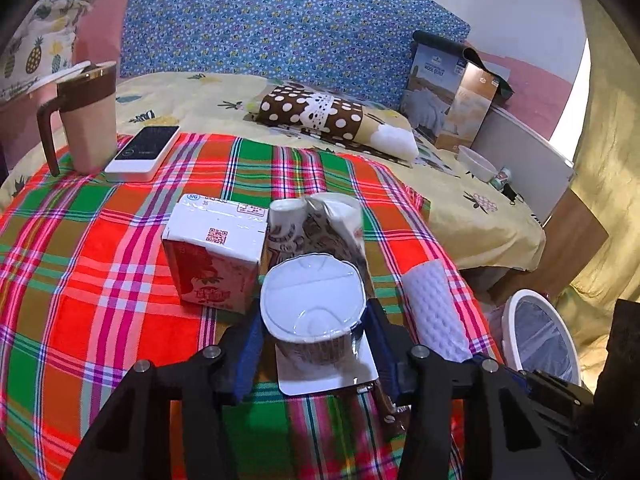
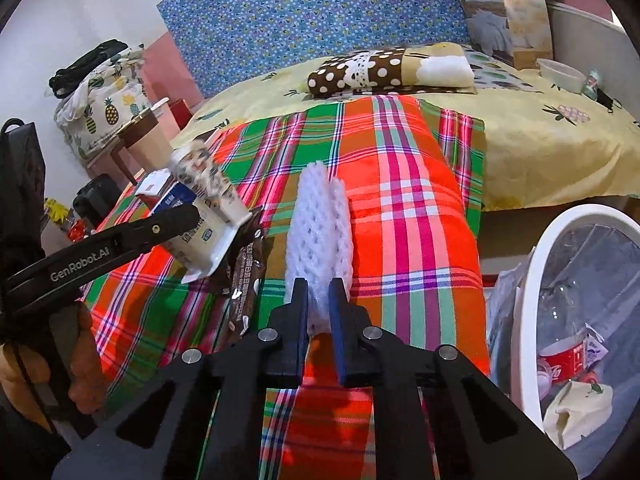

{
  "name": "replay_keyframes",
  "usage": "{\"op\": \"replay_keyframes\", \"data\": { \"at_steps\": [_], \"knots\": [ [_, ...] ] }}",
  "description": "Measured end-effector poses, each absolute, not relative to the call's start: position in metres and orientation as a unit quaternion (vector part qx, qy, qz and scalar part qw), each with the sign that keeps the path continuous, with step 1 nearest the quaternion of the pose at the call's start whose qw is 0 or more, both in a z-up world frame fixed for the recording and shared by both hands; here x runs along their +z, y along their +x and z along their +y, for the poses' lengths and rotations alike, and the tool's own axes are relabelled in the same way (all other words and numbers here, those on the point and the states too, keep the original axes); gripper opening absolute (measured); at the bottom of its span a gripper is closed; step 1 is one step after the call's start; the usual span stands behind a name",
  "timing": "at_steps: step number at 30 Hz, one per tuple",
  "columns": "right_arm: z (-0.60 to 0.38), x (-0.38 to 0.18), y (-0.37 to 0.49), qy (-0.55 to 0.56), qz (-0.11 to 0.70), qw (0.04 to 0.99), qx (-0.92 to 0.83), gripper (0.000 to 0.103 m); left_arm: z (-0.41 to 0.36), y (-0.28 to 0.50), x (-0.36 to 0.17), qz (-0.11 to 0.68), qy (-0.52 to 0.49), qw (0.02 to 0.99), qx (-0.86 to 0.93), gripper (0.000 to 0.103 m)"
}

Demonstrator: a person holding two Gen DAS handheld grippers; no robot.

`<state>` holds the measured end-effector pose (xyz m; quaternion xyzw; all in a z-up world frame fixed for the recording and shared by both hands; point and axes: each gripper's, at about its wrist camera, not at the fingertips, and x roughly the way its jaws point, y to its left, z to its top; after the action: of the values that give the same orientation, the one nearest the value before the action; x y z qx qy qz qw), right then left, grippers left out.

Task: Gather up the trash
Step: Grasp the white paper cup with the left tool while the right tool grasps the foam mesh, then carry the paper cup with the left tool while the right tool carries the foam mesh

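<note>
A plaid cloth [image 1: 100,248] in red, green and orange covers the near part of the bed [image 1: 460,208]. At its far left corner stands a beige lidded mug [image 1: 90,116] with a brown handle, and just to its right lies a white device with a dark screen [image 1: 144,152].

Nearer, left of the middle, a red-and-white drink carton [image 1: 216,252] stands upright on the cloth. Just right of it lies a pack of paper cups in clear wrap [image 1: 316,264], its white lidded end toward the camera. The left claw [image 1: 314,344] has a jaw on either side of that near end; the blue pads stand close to the wrap, but whether they press on it cannot be told. A brown snack wrapper [image 2: 244,284] lies on the cloth under and beside the cup pack.

Right of that, a white foam fruit net [image 2: 320,232] lies lengthwise on the cloth. The right claw [image 2: 318,300] is clamped on its near end, jaws almost together with the foam squeezed between them.

At the far right, off the edge of the bed, stands a white-rimmed trash bin [image 2: 532,280] with a clear liner; a red can and crumpled paper lie inside it.

On the far side of the bed lie a brown polka-dot pillow [image 1: 312,110] and a boxed quilt [image 1: 444,96].
</note>
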<state>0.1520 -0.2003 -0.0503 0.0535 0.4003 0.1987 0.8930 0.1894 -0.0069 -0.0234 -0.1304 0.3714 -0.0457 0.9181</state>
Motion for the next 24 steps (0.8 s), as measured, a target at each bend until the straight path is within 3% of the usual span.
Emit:
{"op": "replay_keyframes", "data": {
  "at_steps": [24],
  "knots": [
    [-0.213, -0.025, 0.110, 0.045, 0.355, 0.913, 0.198, 0.011, -0.030, 0.112, 0.006, 0.353, -0.090, 0.928, -0.078, 0.049]
  ]
}}
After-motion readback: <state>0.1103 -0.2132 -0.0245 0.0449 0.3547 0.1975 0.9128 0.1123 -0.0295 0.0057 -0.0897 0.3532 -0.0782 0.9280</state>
